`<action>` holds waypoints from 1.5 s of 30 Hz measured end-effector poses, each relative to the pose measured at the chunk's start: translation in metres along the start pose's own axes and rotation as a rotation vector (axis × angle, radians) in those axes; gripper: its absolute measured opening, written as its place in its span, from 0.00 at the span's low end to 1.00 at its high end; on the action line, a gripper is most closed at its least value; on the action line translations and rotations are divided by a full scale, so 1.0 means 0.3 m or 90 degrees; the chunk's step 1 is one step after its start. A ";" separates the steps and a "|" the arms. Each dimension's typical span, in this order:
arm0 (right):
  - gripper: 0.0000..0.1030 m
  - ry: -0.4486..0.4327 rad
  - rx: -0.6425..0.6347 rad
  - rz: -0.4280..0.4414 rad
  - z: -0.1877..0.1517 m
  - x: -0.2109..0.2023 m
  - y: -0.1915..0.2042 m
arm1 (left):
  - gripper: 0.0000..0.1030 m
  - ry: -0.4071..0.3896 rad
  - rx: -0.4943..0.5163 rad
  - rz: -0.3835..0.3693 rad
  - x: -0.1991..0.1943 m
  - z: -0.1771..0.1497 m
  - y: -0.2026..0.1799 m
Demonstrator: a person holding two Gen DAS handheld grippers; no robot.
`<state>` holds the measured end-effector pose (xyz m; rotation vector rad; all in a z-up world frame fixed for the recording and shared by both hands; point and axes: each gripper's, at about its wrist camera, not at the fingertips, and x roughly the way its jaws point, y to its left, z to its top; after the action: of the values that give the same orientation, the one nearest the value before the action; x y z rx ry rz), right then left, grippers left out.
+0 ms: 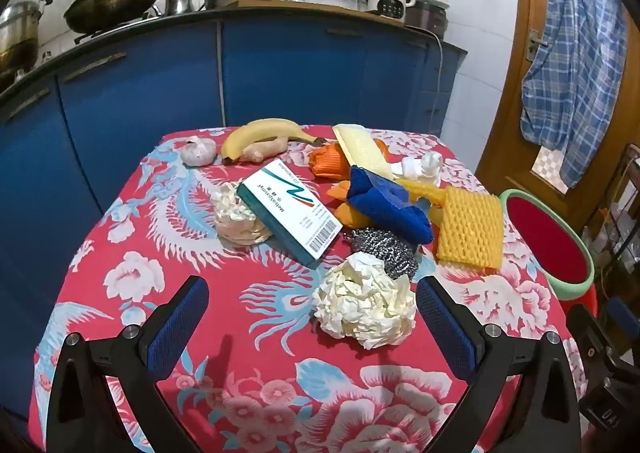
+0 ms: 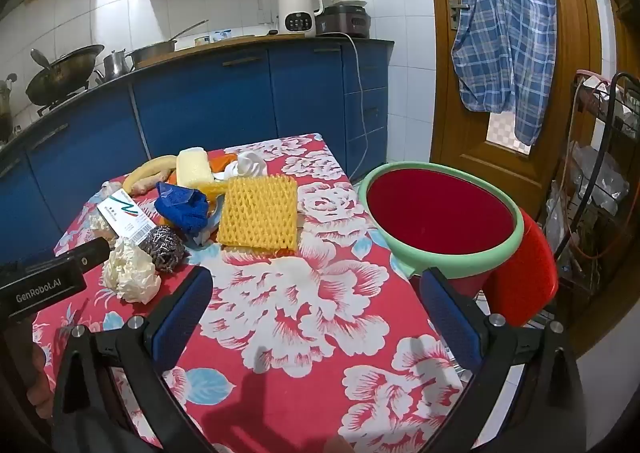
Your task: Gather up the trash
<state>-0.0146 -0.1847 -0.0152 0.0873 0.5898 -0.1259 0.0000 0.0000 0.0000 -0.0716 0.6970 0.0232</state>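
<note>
A crumpled white paper ball point(image 1: 364, 303) lies on the red flowered tablecloth point(image 1: 256, 393), just ahead of my open, empty left gripper point(image 1: 312, 317) and nearer its right finger. It also shows in the right wrist view point(image 2: 130, 273). A second paper wad point(image 1: 236, 219) lies beside a white and teal box point(image 1: 290, 213). Yellow foam netting point(image 1: 468, 233), a blue cloth point(image 1: 388, 207) and a steel scourer point(image 1: 384, 251) lie behind. My right gripper point(image 2: 316, 305) is open and empty over the cloth, near the red bin with a green rim point(image 2: 440, 217).
A banana point(image 1: 264, 133), ginger point(image 1: 264, 149), garlic point(image 1: 198, 151), a pale sponge point(image 1: 362, 149) and orange netting point(image 1: 328, 163) lie at the table's far side. Blue cabinets point(image 1: 280, 73) stand behind. A wooden door point(image 2: 500, 53) with a plaid cloth is at the right.
</note>
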 end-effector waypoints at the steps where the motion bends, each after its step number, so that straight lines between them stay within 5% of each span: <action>1: 0.99 0.001 0.000 -0.001 0.000 0.000 0.000 | 1.00 -0.001 -0.006 -0.006 0.000 0.000 0.001; 45: 0.99 0.009 -0.007 -0.005 -0.005 0.005 0.007 | 1.00 0.004 -0.006 -0.005 0.005 -0.002 0.010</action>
<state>-0.0138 -0.1826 -0.0173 0.0759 0.6043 -0.1294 0.0005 0.0029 -0.0017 -0.0832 0.7029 0.0186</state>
